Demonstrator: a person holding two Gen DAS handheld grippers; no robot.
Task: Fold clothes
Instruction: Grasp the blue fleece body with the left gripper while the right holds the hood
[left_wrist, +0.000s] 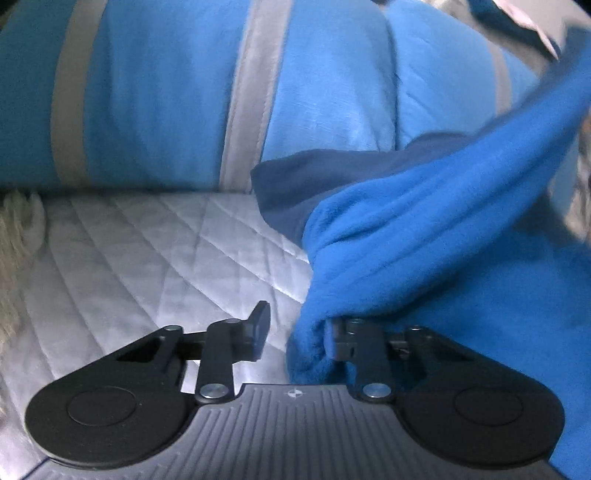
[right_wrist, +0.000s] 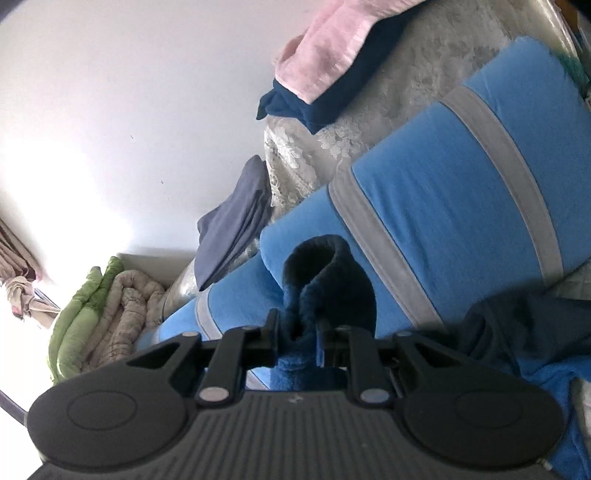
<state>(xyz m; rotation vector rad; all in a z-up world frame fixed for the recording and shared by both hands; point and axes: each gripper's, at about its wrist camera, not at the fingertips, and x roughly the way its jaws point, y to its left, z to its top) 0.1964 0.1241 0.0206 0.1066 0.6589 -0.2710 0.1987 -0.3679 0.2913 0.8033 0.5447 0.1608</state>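
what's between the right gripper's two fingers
A bunched fold of the blue fleece garment, pinched by the right gripper; the right wrist view shows it.

A bright blue fleece garment (left_wrist: 424, 236) is lying on a pale grey diamond-quilted cover (left_wrist: 147, 258). Blue cushions (right_wrist: 443, 192) are showing grey stripes.

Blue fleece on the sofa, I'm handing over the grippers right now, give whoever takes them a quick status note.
Left gripper: low over the quilted seat cover, jaws not shut; the blue fleece lies against one finger only, a gap at the other.
Right gripper: shut on a bunched fold of the fleece, lifted in front of the blue cushions.
Already folded: a pink and navy stack on the sofa back.
Done: fleece picked up at one side.
Left: secure the left grip, spread the fleece flat, fold it.
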